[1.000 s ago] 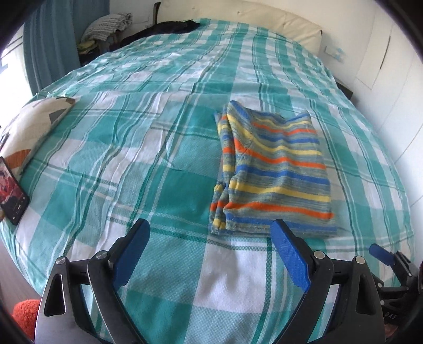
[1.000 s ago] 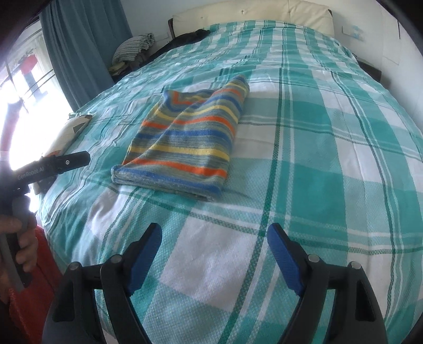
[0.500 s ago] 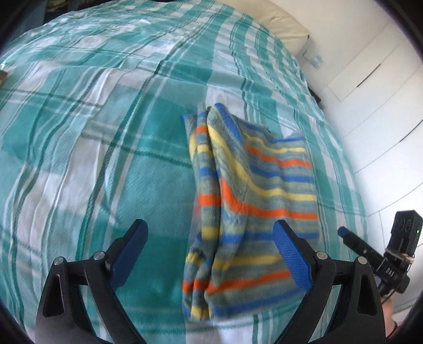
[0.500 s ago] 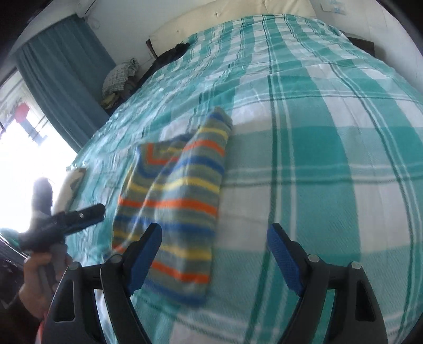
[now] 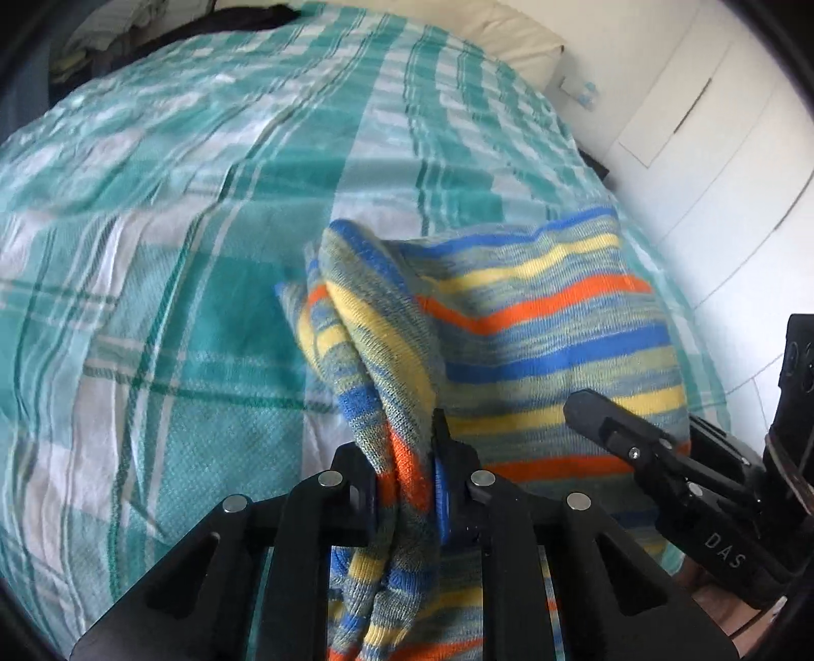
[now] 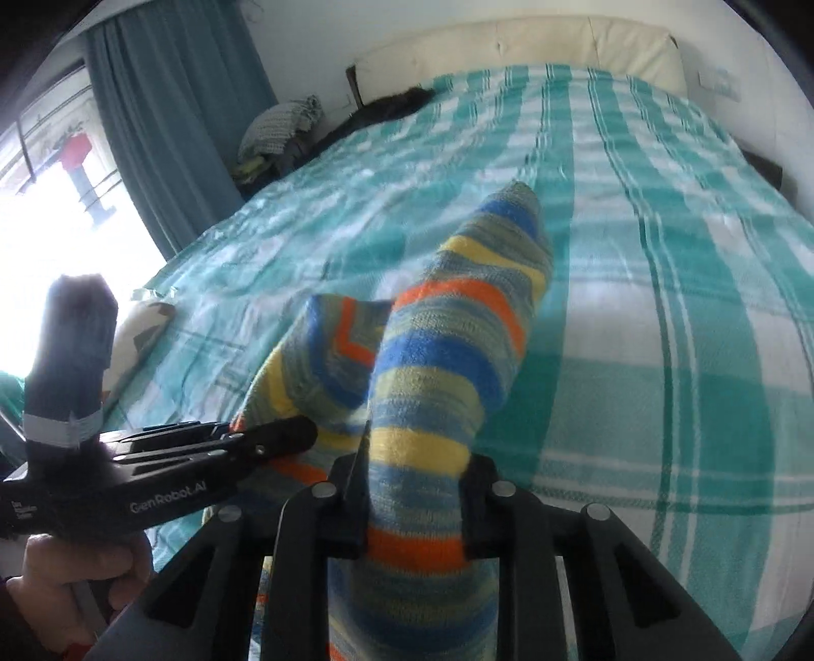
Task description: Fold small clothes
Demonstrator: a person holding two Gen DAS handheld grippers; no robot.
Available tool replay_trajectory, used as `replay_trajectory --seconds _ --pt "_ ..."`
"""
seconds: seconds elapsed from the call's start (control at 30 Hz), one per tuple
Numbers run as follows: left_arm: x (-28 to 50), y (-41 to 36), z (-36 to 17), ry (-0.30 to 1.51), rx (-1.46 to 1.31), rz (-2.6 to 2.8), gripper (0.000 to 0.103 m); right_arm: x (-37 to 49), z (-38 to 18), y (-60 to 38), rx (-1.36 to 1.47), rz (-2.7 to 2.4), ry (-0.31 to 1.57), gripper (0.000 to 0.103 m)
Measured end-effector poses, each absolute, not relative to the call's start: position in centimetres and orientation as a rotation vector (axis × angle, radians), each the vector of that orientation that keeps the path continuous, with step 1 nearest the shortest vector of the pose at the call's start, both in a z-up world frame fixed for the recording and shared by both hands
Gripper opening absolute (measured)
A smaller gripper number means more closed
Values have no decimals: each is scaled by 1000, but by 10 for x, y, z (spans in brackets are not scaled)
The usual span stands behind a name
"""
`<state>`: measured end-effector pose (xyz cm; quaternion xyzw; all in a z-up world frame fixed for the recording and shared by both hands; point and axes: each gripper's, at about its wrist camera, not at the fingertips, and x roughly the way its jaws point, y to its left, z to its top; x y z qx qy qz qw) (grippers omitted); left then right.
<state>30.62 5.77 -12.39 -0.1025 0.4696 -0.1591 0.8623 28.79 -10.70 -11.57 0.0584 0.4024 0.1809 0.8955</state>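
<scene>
A folded striped knit garment [image 5: 534, 325] in blue, yellow, orange and grey-green lies on the plaid bedspread [image 5: 178, 284]. My left gripper [image 5: 407, 488] is closing, and its pads pinch the near left edge of the garment, which bunches up between them. My right gripper [image 6: 414, 501] is also closing, pressed on the near right edge of the same striped garment [image 6: 447, 356]. Each gripper shows at the side of the other's view: the right gripper [image 5: 661, 457] in the left wrist view, the left gripper [image 6: 168, 478] in the right wrist view, held by a hand [image 6: 66, 584].
The bed carries a teal and white plaid cover [image 6: 687, 305] with a cream headboard [image 6: 509, 46] at the far end. A patterned pillow [image 6: 137, 330] lies at the left edge. Teal curtains [image 6: 168, 127] and a bright window stand left; white cupboards [image 5: 712, 152] stand right.
Both grippers have moved forward to the garment's near edge and gone from wide open to closed on it. The cloth now bunches up and lifts between the pads.
</scene>
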Motion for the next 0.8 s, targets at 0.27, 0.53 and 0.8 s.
replay_trajectory --seconds 0.27,0.53,0.8 --pt "319 27 -78 957 -171 -338 81 311 -70 -159 207 298 827 46" --pt "212 25 -115 928 201 -115 93 228 -108 -202 -129 10 992 91" --pt "142 10 -39 766 344 98 103 128 -37 -188 -103 14 830 103"
